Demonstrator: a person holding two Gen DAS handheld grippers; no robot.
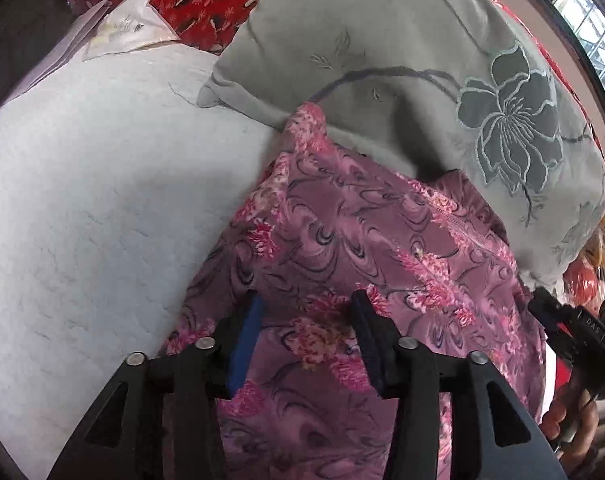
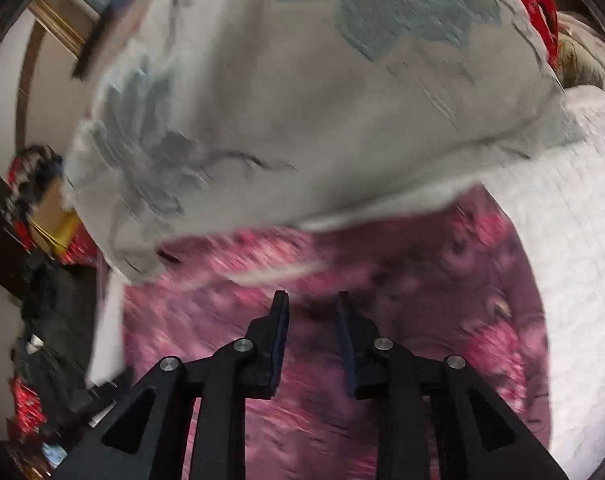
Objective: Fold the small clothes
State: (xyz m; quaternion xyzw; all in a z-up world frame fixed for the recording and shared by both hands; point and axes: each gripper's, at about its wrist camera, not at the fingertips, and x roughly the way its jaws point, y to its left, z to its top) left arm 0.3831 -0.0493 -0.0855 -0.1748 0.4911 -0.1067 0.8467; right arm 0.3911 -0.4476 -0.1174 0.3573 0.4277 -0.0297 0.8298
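White quilted bed cover [image 1: 102,208] at left w/ folded white papers [image 1: 114,28] on its far edge. Pink floral garment [image 1: 342,248] lies mid-frame on the cover, far edge against the grey embroidered pillow [image 1: 382,40]. Left gripper [image 1: 306,320] over the garment, jaws apart, nothing held. Right gripper [image 2: 310,316], in blurry right wrist view, also spread over garment, gripping nothing.

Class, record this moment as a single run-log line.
left gripper: open above pink floral garment | right gripper: open above garment | grey pillow: overlaps garment's far edge | white bedcover beneath
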